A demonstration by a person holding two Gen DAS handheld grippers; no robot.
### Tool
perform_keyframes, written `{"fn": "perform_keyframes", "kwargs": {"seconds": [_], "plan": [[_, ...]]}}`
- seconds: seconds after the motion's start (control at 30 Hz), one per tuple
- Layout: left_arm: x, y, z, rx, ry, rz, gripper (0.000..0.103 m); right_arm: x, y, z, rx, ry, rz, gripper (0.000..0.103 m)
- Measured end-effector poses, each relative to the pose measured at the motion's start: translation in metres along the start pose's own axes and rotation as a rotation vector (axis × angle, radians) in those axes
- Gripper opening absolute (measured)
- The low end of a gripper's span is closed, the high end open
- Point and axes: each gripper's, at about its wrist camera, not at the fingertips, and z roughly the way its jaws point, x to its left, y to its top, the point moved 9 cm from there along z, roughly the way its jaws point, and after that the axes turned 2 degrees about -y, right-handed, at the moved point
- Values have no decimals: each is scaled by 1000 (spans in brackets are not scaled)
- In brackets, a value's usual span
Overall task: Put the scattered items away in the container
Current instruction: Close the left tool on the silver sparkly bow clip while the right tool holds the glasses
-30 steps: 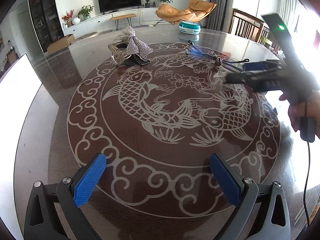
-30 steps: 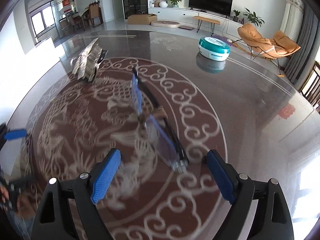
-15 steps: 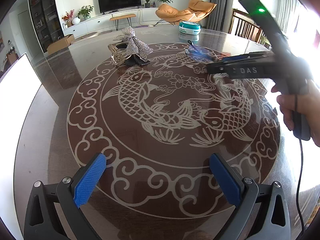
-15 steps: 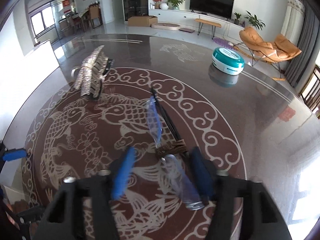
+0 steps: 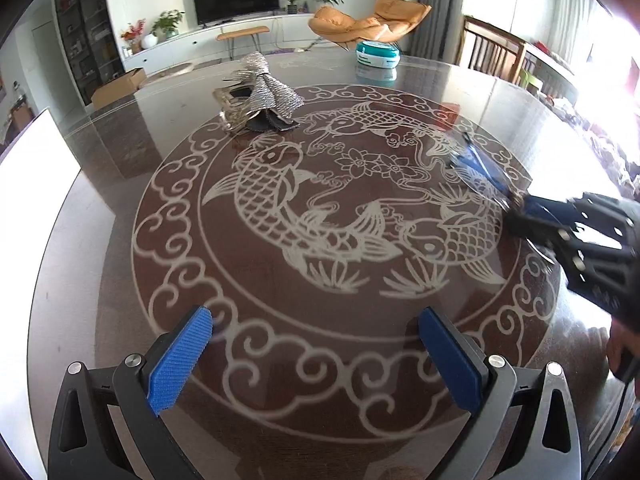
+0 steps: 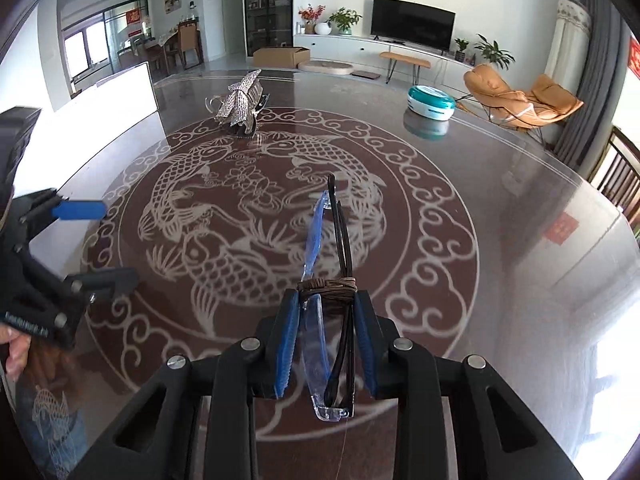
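My right gripper (image 6: pixel 328 300) is shut on a folded pair of glasses (image 6: pixel 320 232) with blue-tinted lenses, black arms and a brown cord wound round the middle. The pads press on both sides just below the cord. In the left wrist view the glasses (image 5: pixel 480 164) stick out of the right gripper (image 5: pixel 520 216) at the table's right side. The left gripper (image 5: pixel 316 320) stands open over the near rim of the fish pattern, with nothing between its fingers. A clear glass dish (image 5: pixel 230 108) with a silver sequin bow (image 5: pixel 268 88) on it sits at the far left.
A round teal and white box (image 5: pixel 378 54) stands at the far edge of the glossy table (image 5: pixel 120 200). Wooden chairs (image 5: pixel 496 52) stand beyond the right side. A person's hand (image 6: pixel 16 348) holds the left gripper (image 6: pixel 100 246) at the left.
The right gripper went from open around the glasses to shut on them. It has since carried them rightward and nearer in the left wrist view. The left gripper has stayed still.
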Motion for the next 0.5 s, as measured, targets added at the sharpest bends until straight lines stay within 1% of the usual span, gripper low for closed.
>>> {"fn": "perform_keyframes", "kwargs": {"seconds": [0.13, 0.23, 0.33, 0.43, 0.5], "plan": [[17, 31, 19, 66, 30, -55, 103, -1, -4, -5, 3, -1, 39, 29], [21, 60, 37, 93, 26, -49, 103, -1, -6, -7, 2, -8, 39, 29], [28, 88, 53, 73, 35, -63, 103, -2, -5, -7, 3, -10, 39, 29], [38, 110, 65, 30, 68, -113, 103, -2, -6, -7, 3, -11, 39, 29], [43, 122, 73, 18, 88, -145, 103, -2, -5, -7, 3, -10, 40, 29]]}}
